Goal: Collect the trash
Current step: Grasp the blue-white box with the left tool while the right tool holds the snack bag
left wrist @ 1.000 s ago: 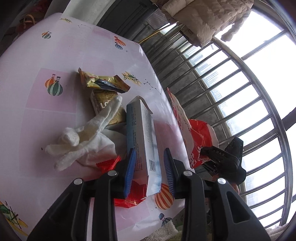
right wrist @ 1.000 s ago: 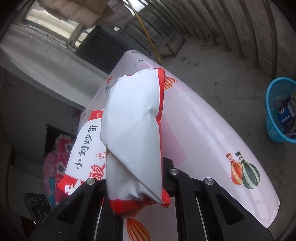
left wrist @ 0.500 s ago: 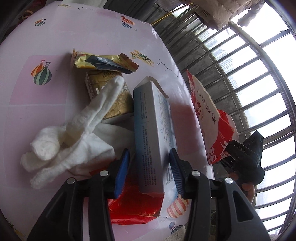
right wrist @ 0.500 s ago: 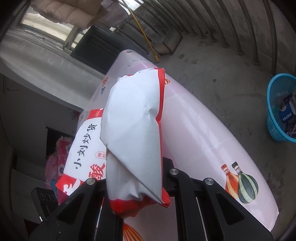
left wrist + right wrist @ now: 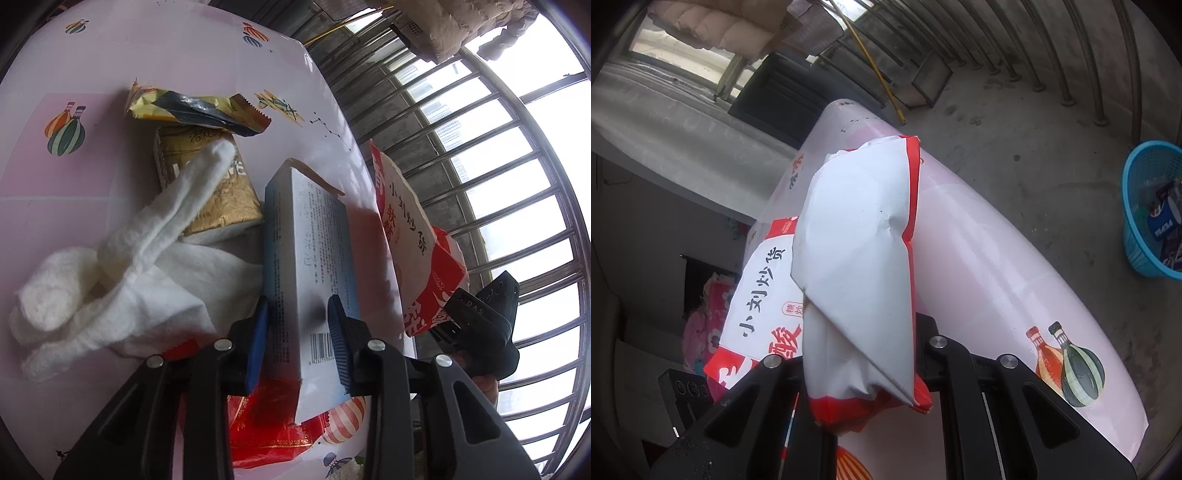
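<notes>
My left gripper (image 5: 297, 332) straddles the near end of a long blue-and-white carton (image 5: 310, 258) lying on the pink table (image 5: 92, 184); the blue pads stand on both sides of it, touching or nearly so. White crumpled tissue (image 5: 110, 277), a gold packet (image 5: 210, 192), a gold-black wrapper (image 5: 195, 109) and a red wrapper (image 5: 266, 424) lie around it. My right gripper (image 5: 864, 354) is shut on a red-and-white snack bag (image 5: 857, 266), held in the air beside the table edge; it also shows in the left wrist view (image 5: 413, 243).
A blue trash basket (image 5: 1152, 210) with trash in it stands on the concrete floor at the right. Metal window bars (image 5: 498, 166) run beyond the table's far edge. A dark cabinet (image 5: 783, 99) stands behind the table.
My left gripper has moved forward along the carton, and its pads have closed in on the carton's sides. The right gripper holds the snack bag almost still.
</notes>
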The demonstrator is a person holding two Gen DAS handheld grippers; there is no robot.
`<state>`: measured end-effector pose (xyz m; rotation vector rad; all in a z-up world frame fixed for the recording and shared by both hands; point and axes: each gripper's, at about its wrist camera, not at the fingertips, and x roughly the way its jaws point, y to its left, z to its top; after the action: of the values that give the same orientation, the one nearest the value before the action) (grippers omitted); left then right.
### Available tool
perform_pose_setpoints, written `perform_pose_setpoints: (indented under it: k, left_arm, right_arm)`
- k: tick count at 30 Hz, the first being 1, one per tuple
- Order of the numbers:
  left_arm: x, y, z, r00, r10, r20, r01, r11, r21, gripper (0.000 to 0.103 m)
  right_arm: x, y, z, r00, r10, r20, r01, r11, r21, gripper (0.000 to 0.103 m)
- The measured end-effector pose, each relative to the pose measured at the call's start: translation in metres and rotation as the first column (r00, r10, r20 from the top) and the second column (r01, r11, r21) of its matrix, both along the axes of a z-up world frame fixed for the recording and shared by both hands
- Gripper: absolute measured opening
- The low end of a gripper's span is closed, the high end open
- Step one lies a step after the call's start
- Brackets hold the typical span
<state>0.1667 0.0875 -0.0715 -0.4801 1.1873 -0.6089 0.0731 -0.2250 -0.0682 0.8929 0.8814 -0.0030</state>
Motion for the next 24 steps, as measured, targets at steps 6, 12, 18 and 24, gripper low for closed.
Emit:
perform_pose_setpoints:
  k: [6, 12, 18, 24]
  left_arm:
    - [-0.004, 0.001, 0.011, 0.998, -0.003, 0.059, 0.004, 1.0, -0.017, 0.013]
    - [-0.003, -0.01, 0.022, 0.994, -0.014, 0.105, 0.009, 0.999, 0.047, 0.043]
    - [0.004, -0.049, 0.026, 0.984, -0.084, 0.155, 0.049, 0.975, 0.217, 0.07]
    - [0.009, -0.082, 0.006, 0.985, -0.1, 0.14, 0.039, 0.924, 0.38, 0.08]
  right_arm:
    - [-0.001, 0.0, 0.001, 1.0, 0.0, 0.008, 0.0, 1.0, -0.003, 0.009]
    - [-0.005, -0.003, 0.002, 1.0, -0.009, 0.022, 0.009, 1.0, -0.004, 0.009]
    - [-0.016, -0.013, 0.0, 0.998, -0.049, 0.031, 0.049, 0.999, 0.004, 0.009]
    - [-0.028, -0.036, -0.001, 0.992, -0.12, 0.041, 0.119, 0.993, 0.007, 0.009]
